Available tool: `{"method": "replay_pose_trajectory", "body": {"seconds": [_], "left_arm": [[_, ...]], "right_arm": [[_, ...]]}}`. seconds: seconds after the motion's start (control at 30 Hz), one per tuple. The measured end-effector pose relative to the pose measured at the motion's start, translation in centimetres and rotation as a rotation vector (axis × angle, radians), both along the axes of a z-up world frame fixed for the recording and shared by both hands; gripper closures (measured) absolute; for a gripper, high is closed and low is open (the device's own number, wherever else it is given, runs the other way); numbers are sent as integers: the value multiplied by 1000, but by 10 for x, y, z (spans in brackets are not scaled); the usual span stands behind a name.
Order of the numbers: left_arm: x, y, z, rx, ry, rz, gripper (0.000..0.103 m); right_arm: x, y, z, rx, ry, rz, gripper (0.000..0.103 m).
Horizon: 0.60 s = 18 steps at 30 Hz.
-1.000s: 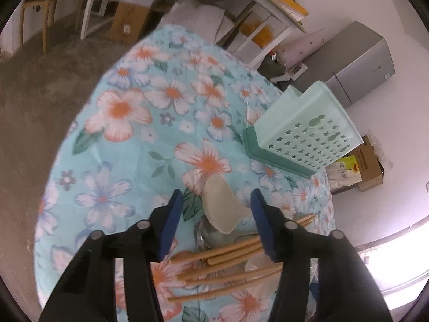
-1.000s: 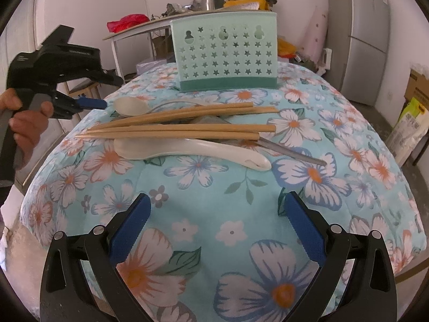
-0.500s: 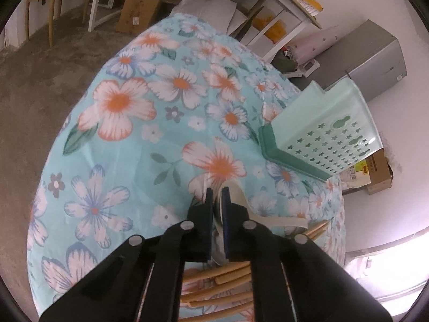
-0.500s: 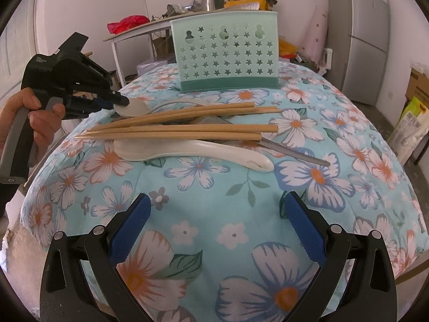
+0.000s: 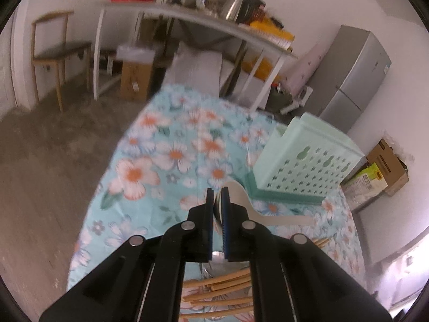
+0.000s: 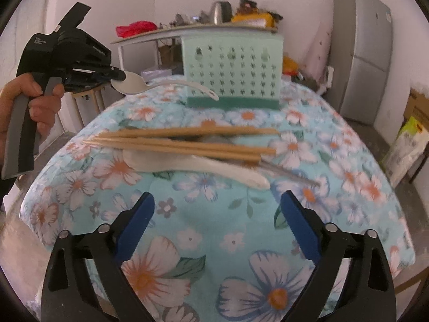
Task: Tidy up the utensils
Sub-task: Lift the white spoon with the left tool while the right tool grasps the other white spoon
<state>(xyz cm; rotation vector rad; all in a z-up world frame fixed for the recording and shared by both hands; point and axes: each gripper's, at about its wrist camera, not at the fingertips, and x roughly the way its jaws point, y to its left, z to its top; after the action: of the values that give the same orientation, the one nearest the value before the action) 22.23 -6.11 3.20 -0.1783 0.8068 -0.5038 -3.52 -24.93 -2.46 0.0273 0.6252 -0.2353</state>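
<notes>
Over the floral-clothed desk [image 6: 214,241], the left gripper [image 6: 118,76] has clamped the white spoon [image 6: 134,84] by its bowl and lifted it off the pile toward the green holder [image 6: 233,67], while the right gripper [image 6: 214,222], empty, has just been narrowing slightly, so the first utensil seems underway.

Grey fridge [image 6: 360,53], wooden chair [image 5: 51,56]

Mint star-punched basket [image 6: 232,73], floral turquoise tablecloth [image 6: 214,214]

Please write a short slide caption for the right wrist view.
Left tongs lift a white spoon by its bowl; right tongs wait open before the chopsticks.
</notes>
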Motion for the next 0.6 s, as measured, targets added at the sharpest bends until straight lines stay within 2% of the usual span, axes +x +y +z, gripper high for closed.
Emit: {"method": "replay_pose_trajectory", "body": {"seconds": [0.1, 0.2, 0.27, 0.37, 0.6], "left_arm": [[-5, 9, 5, -16, -33, 20, 99], [-10, 18, 5, -15, -70, 56, 99], [-12, 23, 3, -18, -81, 69, 99], [-12, 28, -1, -19, -88, 83, 99], [-15, 38, -5, -23, -100, 89, 99]], "right_arm": [[5, 9, 8, -55, -36, 55, 23], [16, 23, 11, -121, -35, 132, 34], [27, 37, 9, -169, -4, 195, 47], [37, 52, 3, -233, 38, 253, 60], [51, 82, -20, -455, 144, 350, 81]]}}
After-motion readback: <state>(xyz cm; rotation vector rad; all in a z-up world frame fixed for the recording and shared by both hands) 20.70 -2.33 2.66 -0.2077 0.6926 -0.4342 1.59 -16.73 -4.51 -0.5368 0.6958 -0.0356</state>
